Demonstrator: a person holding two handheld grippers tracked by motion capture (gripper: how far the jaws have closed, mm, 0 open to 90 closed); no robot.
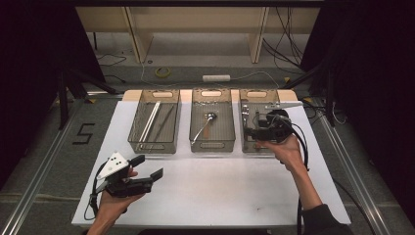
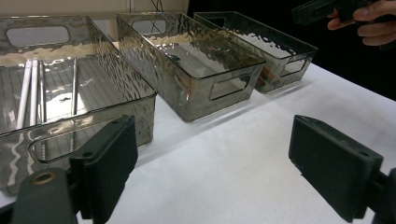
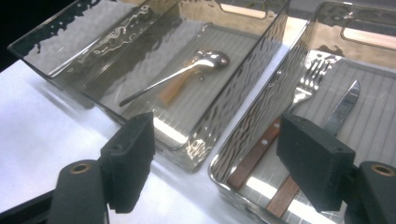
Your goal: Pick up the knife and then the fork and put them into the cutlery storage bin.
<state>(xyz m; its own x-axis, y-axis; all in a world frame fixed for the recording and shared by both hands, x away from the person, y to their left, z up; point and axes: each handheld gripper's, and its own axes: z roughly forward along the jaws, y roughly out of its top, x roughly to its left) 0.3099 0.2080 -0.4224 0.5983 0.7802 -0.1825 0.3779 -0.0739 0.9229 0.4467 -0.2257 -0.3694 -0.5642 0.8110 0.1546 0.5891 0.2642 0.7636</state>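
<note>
High view: the right gripper (image 1: 250, 128) hung over the near end of the right bin (image 1: 244, 98), one of three clear bins in a row on the white table (image 1: 220, 186), while the left gripper (image 1: 147, 169) waited well apart at the table's near left, jaws spread and holding nothing. Right gripper view showed that gripper's jaws also parted and empty, just above the bin's near rim, with a wooden-handled fork (image 3: 299, 93) and a knife (image 3: 343, 109) lying flat below and ahead. Both pieces ran lengthwise along the bin, handles toward the gripper, tines and blade pointing away, so the right hand was by far the nearer. The likely next move, a descent onto a handle, would call for jaws set across that long axis. A spoon (image 3: 187, 72) lay diagonally in the middle bin (image 1: 210, 98).
</note>
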